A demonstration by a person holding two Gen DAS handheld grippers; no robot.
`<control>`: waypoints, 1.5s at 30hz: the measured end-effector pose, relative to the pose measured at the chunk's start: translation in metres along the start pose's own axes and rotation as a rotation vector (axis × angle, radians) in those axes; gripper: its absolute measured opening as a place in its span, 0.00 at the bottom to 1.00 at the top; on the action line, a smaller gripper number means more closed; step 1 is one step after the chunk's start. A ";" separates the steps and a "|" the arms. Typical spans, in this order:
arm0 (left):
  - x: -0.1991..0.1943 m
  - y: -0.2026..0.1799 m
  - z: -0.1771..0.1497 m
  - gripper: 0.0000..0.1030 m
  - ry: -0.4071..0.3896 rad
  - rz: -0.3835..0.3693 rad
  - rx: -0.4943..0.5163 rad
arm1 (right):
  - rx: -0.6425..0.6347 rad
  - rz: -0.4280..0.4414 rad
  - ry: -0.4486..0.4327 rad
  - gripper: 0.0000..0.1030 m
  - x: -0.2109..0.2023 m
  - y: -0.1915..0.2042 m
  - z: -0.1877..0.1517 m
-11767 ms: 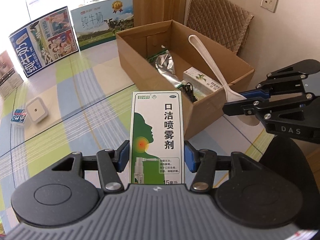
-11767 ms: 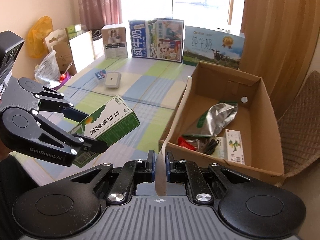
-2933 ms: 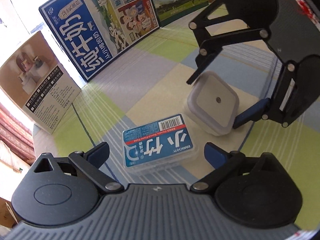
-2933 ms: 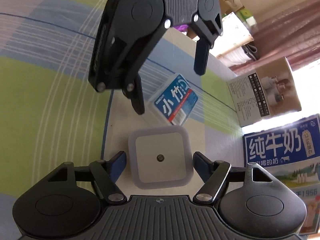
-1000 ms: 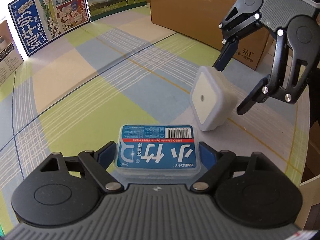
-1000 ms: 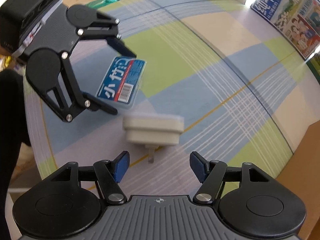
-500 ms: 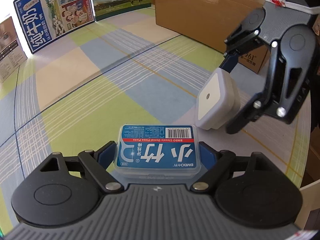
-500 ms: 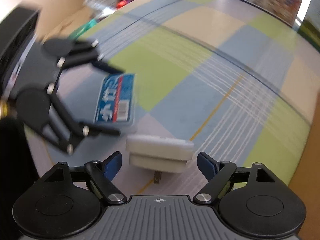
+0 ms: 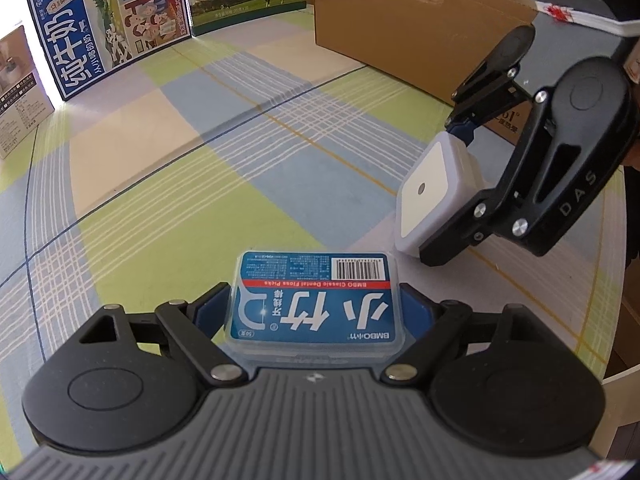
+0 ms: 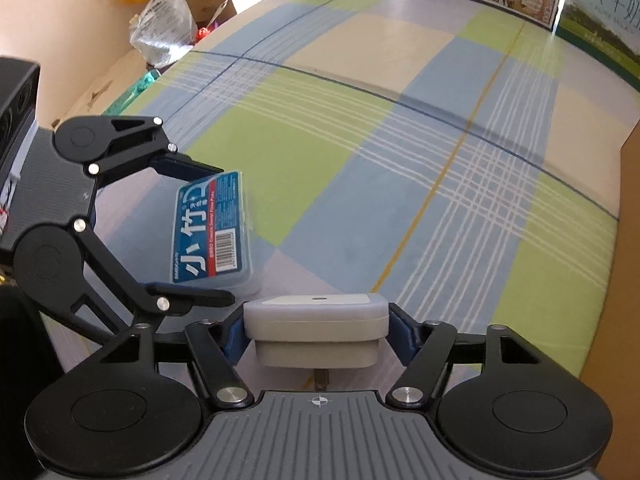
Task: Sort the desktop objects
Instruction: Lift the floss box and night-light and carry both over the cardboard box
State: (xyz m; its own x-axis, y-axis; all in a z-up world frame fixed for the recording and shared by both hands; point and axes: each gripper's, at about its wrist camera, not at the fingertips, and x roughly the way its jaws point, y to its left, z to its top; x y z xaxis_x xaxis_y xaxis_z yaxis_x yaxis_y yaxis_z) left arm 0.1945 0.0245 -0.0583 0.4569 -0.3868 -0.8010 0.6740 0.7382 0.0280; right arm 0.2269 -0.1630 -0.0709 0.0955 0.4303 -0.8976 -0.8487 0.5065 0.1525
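A blue box of dental floss picks (image 9: 316, 300) sits between the blue pads of my left gripper (image 9: 316, 312), which is shut on it and holds it above the checked tablecloth. The right wrist view shows the same floss box (image 10: 210, 230) in the left gripper (image 10: 192, 232). My right gripper (image 10: 316, 338) is shut on a white square plug-in night light (image 10: 316, 330), its metal prong pointing down. From the left wrist the night light (image 9: 432, 192) hangs in the right gripper (image 9: 460, 184) at the right, clear of the table.
A brown cardboard box (image 9: 416, 28) stands open at the far right of the table. Milk cartons (image 9: 116, 28) line the far edge, with another carton (image 10: 596, 20) at the back right. A plastic bag (image 10: 164, 24) and clutter lie beyond the table's left edge.
The right gripper closed on the night light, which a second ago sat loose between open fingers, and lifted it. The left gripper keeps the floss box and has barely shifted.
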 end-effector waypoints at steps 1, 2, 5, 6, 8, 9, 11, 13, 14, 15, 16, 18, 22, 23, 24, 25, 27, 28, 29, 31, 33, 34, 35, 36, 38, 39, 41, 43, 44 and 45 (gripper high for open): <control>0.001 -0.001 0.000 0.82 0.003 0.003 0.004 | -0.008 -0.005 -0.002 0.63 -0.001 0.001 -0.001; 0.002 -0.002 0.000 0.82 0.005 0.006 0.008 | -0.017 -0.011 -0.005 0.62 -0.001 0.002 -0.001; 0.001 -0.004 0.001 0.81 0.013 0.015 0.014 | -0.046 -0.028 -0.012 0.60 -0.006 0.005 -0.003; 0.000 -0.006 0.001 0.81 0.017 0.018 0.016 | -0.052 -0.032 -0.014 0.60 -0.007 0.005 -0.004; -0.001 -0.009 0.001 0.81 0.023 0.029 0.020 | -0.050 -0.034 -0.017 0.60 -0.011 0.004 -0.007; -0.002 -0.011 0.000 0.81 0.025 0.036 0.019 | -0.046 -0.036 -0.019 0.60 -0.013 0.003 -0.009; -0.005 -0.014 -0.001 0.81 0.026 0.041 0.006 | -0.038 -0.039 -0.023 0.60 -0.017 0.002 -0.013; -0.009 -0.017 -0.001 0.81 0.024 0.052 -0.004 | -0.031 -0.043 -0.027 0.60 -0.022 0.001 -0.019; -0.012 -0.020 -0.002 0.81 0.022 0.059 -0.007 | -0.026 -0.044 -0.029 0.60 -0.025 0.001 -0.023; -0.014 -0.021 -0.002 0.81 0.020 0.064 -0.013 | -0.019 -0.045 -0.033 0.60 -0.028 0.001 -0.026; -0.017 -0.023 -0.002 0.81 0.020 0.069 -0.022 | -0.011 -0.044 -0.037 0.60 -0.031 0.000 -0.029; -0.022 -0.026 -0.002 0.81 0.020 0.076 -0.039 | 0.008 -0.043 -0.049 0.60 -0.038 0.000 -0.036; -0.032 -0.036 -0.001 0.81 0.018 0.088 -0.063 | 0.052 -0.042 -0.073 0.60 -0.052 0.000 -0.050; -0.035 -0.039 0.000 0.81 0.019 0.094 -0.077 | 0.062 -0.041 -0.080 0.60 -0.056 0.000 -0.053; -0.038 -0.042 0.000 0.81 0.018 0.096 -0.087 | 0.073 -0.039 -0.088 0.60 -0.061 0.001 -0.056; -0.040 -0.044 0.001 0.81 0.017 0.095 -0.095 | 0.082 -0.037 -0.095 0.60 -0.065 0.002 -0.059; -0.046 -0.051 0.003 0.81 0.014 0.095 -0.107 | 0.106 -0.032 -0.113 0.60 -0.074 0.004 -0.065; -0.048 -0.055 0.004 0.81 0.014 0.097 -0.113 | 0.116 -0.030 -0.123 0.60 -0.079 0.005 -0.067; -0.051 -0.059 0.005 0.81 0.013 0.097 -0.118 | 0.125 -0.028 -0.133 0.60 -0.083 0.006 -0.070; -0.056 -0.065 0.007 0.81 0.009 0.100 -0.127 | 0.137 -0.029 -0.152 0.60 -0.092 0.008 -0.076; -0.062 -0.072 0.011 0.81 0.000 0.104 -0.145 | 0.141 -0.040 -0.170 0.60 -0.101 0.009 -0.082; -0.066 -0.075 0.014 0.81 -0.007 0.106 -0.154 | 0.144 -0.048 -0.179 0.60 -0.107 0.009 -0.084; -0.070 -0.078 0.016 0.81 -0.016 0.107 -0.166 | 0.150 -0.055 -0.189 0.60 -0.112 0.009 -0.087; -0.073 -0.081 0.019 0.81 -0.025 0.106 -0.179 | 0.159 -0.061 -0.199 0.60 -0.117 0.008 -0.089; -0.079 -0.088 0.024 0.81 -0.044 0.099 -0.199 | 0.177 -0.073 -0.212 0.60 -0.126 0.007 -0.094; -0.082 -0.092 0.026 0.81 -0.053 0.098 -0.207 | 0.182 -0.080 -0.218 0.60 -0.130 0.006 -0.097; -0.086 -0.098 0.032 0.81 -0.066 0.095 -0.225 | 0.190 -0.095 -0.230 0.60 -0.138 0.005 -0.102; -0.089 -0.105 0.037 0.81 -0.081 0.088 -0.244 | 0.206 -0.105 -0.244 0.60 -0.145 0.002 -0.108; -0.090 -0.109 0.039 0.81 -0.090 0.083 -0.250 | 0.215 -0.109 -0.252 0.60 -0.149 0.000 -0.110; -0.091 -0.113 0.042 0.81 -0.097 0.078 -0.251 | 0.224 -0.114 -0.259 0.60 -0.153 -0.001 -0.113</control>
State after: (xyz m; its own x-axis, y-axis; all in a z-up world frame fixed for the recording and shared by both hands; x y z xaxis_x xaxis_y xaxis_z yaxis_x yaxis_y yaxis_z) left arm 0.1011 -0.0464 0.0367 0.5634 -0.3654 -0.7410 0.4748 0.8772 -0.0715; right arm 0.1543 -0.3138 0.0192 0.3363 0.5220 -0.7839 -0.6924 0.7012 0.1700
